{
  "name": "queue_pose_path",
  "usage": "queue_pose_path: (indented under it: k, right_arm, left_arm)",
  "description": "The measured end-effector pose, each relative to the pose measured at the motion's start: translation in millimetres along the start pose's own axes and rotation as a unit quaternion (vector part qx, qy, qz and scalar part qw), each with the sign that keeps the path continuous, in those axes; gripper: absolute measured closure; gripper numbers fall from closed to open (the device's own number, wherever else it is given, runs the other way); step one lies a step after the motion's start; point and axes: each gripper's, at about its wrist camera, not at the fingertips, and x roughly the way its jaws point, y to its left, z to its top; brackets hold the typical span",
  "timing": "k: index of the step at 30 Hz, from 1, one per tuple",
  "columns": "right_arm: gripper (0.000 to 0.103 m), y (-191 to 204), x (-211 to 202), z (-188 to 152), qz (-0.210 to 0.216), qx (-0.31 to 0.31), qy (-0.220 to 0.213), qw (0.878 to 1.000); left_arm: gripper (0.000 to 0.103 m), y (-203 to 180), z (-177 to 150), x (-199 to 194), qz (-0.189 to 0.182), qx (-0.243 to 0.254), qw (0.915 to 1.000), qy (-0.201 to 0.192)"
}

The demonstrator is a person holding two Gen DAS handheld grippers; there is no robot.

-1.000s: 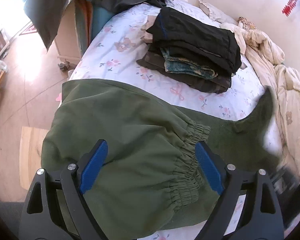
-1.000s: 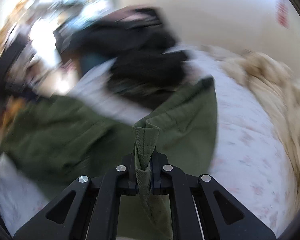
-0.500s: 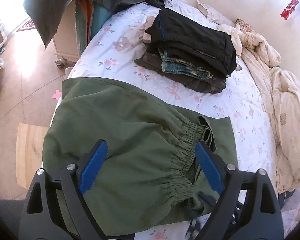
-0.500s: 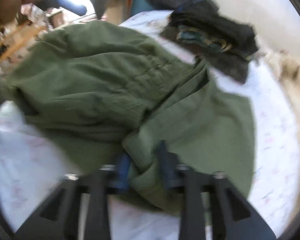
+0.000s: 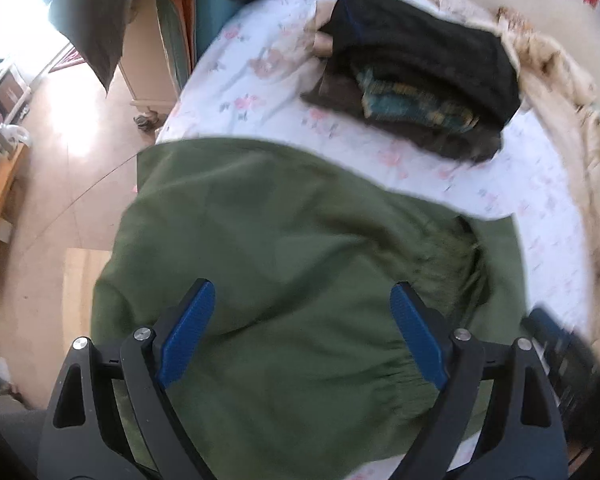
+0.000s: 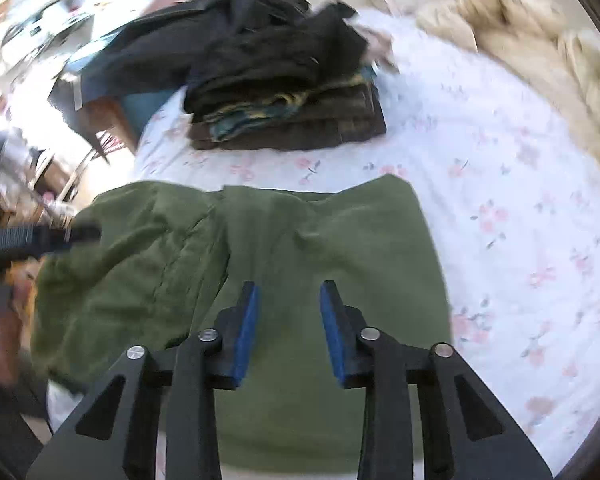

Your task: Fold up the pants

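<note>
The olive green pants (image 5: pixel 292 272) lie folded over on the floral bedsheet (image 5: pixel 260 76), with the elastic waistband toward the right in the left wrist view. They also show in the right wrist view (image 6: pixel 324 240). My left gripper (image 5: pixel 302 332) is open and empty, hovering over the pants. My right gripper (image 6: pixel 288 320) is open and empty just above the folded leg part. The left gripper shows at the left edge of the right wrist view (image 6: pixel 40 236).
A stack of dark folded clothes (image 5: pixel 420 68) sits farther back on the bed, also in the right wrist view (image 6: pixel 284 92). A crumpled beige duvet (image 6: pixel 532 40) lies along the right. The bed's left edge drops to the floor (image 5: pixel 60 152) by a bedside cabinet (image 5: pixel 152 52).
My right gripper carried the pant leg over onto the pants, let go of it, and now stands open above it. The left gripper stayed open over the waistband.
</note>
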Motion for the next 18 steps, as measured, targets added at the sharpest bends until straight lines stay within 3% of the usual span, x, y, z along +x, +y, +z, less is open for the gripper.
queue_pose_path:
  k: [5, 7, 11, 12, 16, 18]
  right_arm:
    - [0.075, 11.4, 53.9, 30.5, 0.016, 0.007, 0.021, 1.0]
    - [0.079, 15.1, 88.4, 40.0, 0.027, 0.016, 0.054, 0.998]
    - [0.083, 25.6, 138.5, 46.8, 0.0, 0.016, 0.087, 0.996]
    - [0.085, 27.1, 147.3, 47.1, -0.012, 0.016, 0.093, 0.995]
    - [0.088, 36.9, 151.1, 44.6, -0.04, -0.028, 0.078, 0.996]
    - [0.088, 36.9, 143.6, 44.2, -0.028, -0.031, 0.076, 0.996]
  left_arm:
    - [0.016, -0.8, -11.5, 31.2, 0.04, 0.034, 0.998, 0.036]
    - [0.016, -2.4, -15.3, 37.6, 0.057, 0.046, 0.9965, 0.041]
    - [0.015, -7.8, -26.4, 56.5, 0.092, 0.096, 0.9887, 0.068]
    - [0.014, -2.8, -31.2, 67.5, 0.092, 0.096, 0.987, 0.09]
    - [0.014, 7.7, -28.2, 68.9, 0.077, 0.071, 0.9905, 0.089]
    - [0.016, 5.3, -26.3, 61.4, 0.072, 0.062, 0.9919, 0.084]
